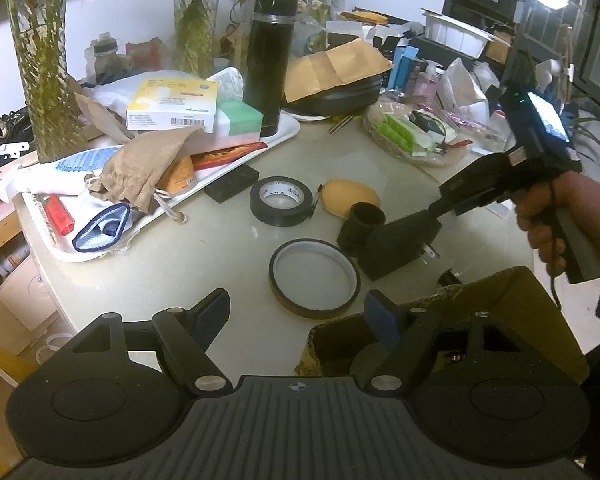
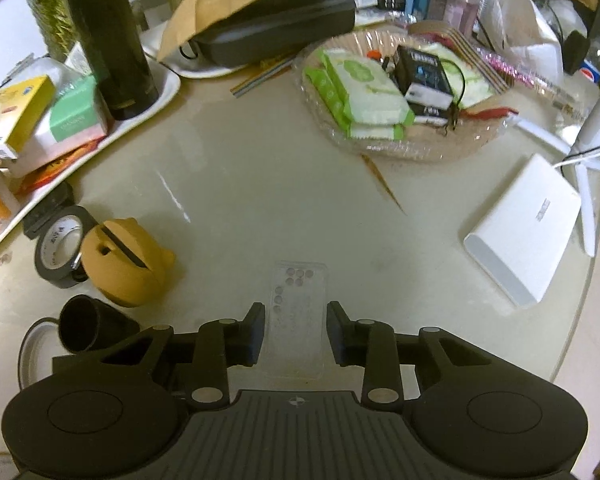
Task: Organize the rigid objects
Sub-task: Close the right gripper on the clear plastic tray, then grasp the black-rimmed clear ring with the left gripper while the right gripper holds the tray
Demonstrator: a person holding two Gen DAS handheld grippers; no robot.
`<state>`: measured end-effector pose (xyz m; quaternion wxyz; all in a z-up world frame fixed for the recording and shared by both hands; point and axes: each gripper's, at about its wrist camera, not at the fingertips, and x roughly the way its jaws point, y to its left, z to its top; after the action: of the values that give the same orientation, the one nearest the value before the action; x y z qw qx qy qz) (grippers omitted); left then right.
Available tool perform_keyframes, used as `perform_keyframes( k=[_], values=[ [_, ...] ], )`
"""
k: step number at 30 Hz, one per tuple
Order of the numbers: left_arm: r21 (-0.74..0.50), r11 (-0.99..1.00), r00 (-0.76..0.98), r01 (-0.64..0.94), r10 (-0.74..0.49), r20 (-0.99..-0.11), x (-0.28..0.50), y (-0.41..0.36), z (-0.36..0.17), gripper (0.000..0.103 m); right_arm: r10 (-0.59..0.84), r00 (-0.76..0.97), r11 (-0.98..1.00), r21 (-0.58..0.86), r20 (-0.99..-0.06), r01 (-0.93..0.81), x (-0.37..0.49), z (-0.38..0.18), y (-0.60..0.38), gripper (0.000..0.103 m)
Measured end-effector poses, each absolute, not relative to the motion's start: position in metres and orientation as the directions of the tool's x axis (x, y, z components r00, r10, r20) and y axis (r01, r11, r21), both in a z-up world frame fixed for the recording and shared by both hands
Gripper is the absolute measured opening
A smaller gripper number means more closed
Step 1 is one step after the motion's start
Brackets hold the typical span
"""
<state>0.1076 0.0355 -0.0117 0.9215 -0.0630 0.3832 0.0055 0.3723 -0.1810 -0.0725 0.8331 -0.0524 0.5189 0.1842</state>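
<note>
Clear plastic, the small flat case (image 2: 298, 320) lies at the lower centre of the right wrist view, on the pale table (image 2: 260, 184), with the right gripper (image 2: 296, 334) straddling it. The blue pads (image 2: 257, 338) stand at its two long edges; whether they already press on it cannot be told, since a thin gap seems to remain on each side. No earlier view is available to compare. To complete this step well, centre the case between the pads, close squarely on its long edges, and lift only once the grip is firm, because a thin smooth shell is likely to slip or twist. Just to the left lie the yellow pig-shaped bank (image 2: 126, 268), the black tape roll (image 2: 58, 248) and a black adapter (image 2: 90, 326). In the left wrist view, the left gripper (image 1: 296, 312) hangs released and empty at the lower centre, above the thin tape ring (image 1: 314, 280) and the rim of the cardboard box (image 1: 512, 292), the probable destination.
</note>
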Motion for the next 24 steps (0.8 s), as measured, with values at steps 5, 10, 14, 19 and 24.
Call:
perform_keyframes(
  k=[5,10,14,19,24],
  values=[
    [-0.109,0.992,0.703,-0.064,-0.033,-0.711,0.108,0.036,-0.011,0.074,0.284,0.411,0.911,0.111,-0.866,-0.396,0.362,-0.06,-0.191,0.036],
    [-0.105,0.992,0.7,-0.07,-0.027,-0.714,0.109,0.035,-0.011,0.074,0.314,0.432,0.895,0.111,-0.846,-0.433,0.345,-0.046,-0.202,0.036],
    [-0.098,0.994,0.7,-0.054,-0.033,-0.713,0.109,0.032,-0.009,0.074,0.345,0.451,0.884,0.123,-0.823,-0.451,0.329,-0.032,-0.212,0.036],
    [-0.095,0.995,0.69,-0.042,-0.04,-0.722,0.114,0.029,-0.008,0.074,0.375,0.467,0.875,0.14,-0.801,-0.462,0.312,-0.016,-0.226,0.036],
    [-0.068,0.997,0.671,-0.027,-0.033,-0.74,0.126,0.026,-0.005,0.074,0.399,0.467,0.865,0.155,-0.789,-0.478,0.293,-0.007,-0.24,0.036]
  ],
)
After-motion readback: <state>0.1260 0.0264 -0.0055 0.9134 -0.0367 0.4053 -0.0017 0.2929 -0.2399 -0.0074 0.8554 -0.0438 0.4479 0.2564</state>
